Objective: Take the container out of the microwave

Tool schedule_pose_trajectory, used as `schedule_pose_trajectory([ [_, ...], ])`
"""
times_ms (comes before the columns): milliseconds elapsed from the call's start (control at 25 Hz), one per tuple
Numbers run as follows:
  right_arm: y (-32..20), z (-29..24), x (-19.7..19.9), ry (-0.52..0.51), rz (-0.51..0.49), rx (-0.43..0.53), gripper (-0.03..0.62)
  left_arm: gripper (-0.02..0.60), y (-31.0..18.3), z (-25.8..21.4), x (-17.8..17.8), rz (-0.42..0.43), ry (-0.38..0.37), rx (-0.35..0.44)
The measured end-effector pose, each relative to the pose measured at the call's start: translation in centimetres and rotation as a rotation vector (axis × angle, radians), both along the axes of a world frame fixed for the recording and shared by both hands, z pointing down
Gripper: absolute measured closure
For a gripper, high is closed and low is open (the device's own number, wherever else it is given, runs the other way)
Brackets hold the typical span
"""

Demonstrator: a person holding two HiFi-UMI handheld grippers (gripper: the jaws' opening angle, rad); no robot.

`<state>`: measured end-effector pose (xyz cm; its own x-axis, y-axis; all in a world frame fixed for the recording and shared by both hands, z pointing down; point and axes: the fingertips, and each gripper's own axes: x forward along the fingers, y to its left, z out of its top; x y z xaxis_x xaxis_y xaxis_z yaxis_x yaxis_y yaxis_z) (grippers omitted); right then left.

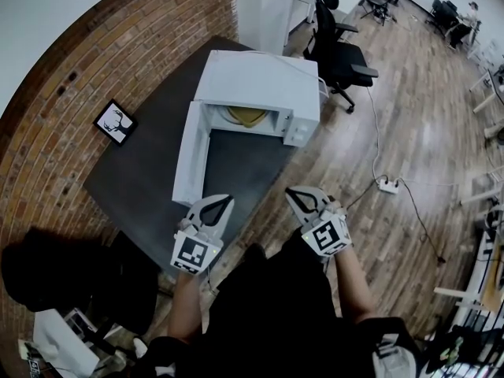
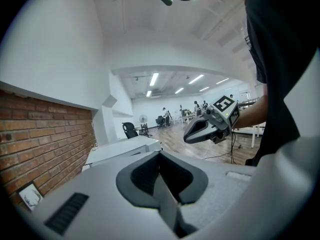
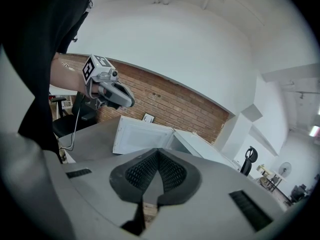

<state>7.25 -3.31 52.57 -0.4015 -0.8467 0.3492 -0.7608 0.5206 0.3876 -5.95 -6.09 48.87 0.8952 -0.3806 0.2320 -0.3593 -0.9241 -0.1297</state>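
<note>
A white microwave (image 1: 260, 81) stands on a dark grey table (image 1: 150, 172), its door (image 1: 190, 154) swung open to the left. Inside its cavity lies a yellowish container (image 1: 246, 116), only partly visible. My left gripper (image 1: 227, 201) hovers near the table's front edge, just below the open door, shut with nothing in it. My right gripper (image 1: 294, 194) is beside it to the right, over the table's corner, also shut and empty. The right gripper view shows the open door (image 3: 140, 136) beyond the shut jaws of my right gripper (image 3: 158, 151). In the left gripper view my left gripper (image 2: 160, 154) is shut.
A small framed picture (image 1: 115, 123) leans on the table by the brick wall (image 1: 71, 77). A black office chair (image 1: 339, 50) stands behind the microwave on the right. A power strip (image 1: 387, 184) and its cable lie on the wooden floor. Dark seating (image 1: 47, 278) is at the lower left.
</note>
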Motion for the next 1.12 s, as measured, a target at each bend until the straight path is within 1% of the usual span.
schedule_pose_trajectory([
  [120,-0.1,0.0,-0.1,-0.006,0.002,0.002,0.595,0.580,0.0,0.0,-0.2,-0.001,0.002,0.000],
  [320,-0.5,0.5,-0.6,0.005,-0.025,-0.012,0.595,0.580,-0.4,-0.1,-0.5,-0.023,0.011,-0.009],
  [640,-2.6,0.6,0.2,-0.007,-0.042,-0.014,0.595,0.580,-1.2,0.2,0.4,-0.033,0.001,-0.021],
  [840,-4.4,1.7,0.2,-0.008,-0.065,-0.039,0.595,0.580,-2.5,0.7,1.0,-0.039,-0.016,-0.029],
  [1120,-8.2,3.9,0.3,-0.013,-0.089,-0.068,0.595,0.580,-4.5,0.9,1.2,-0.063,-0.009,-0.056],
])
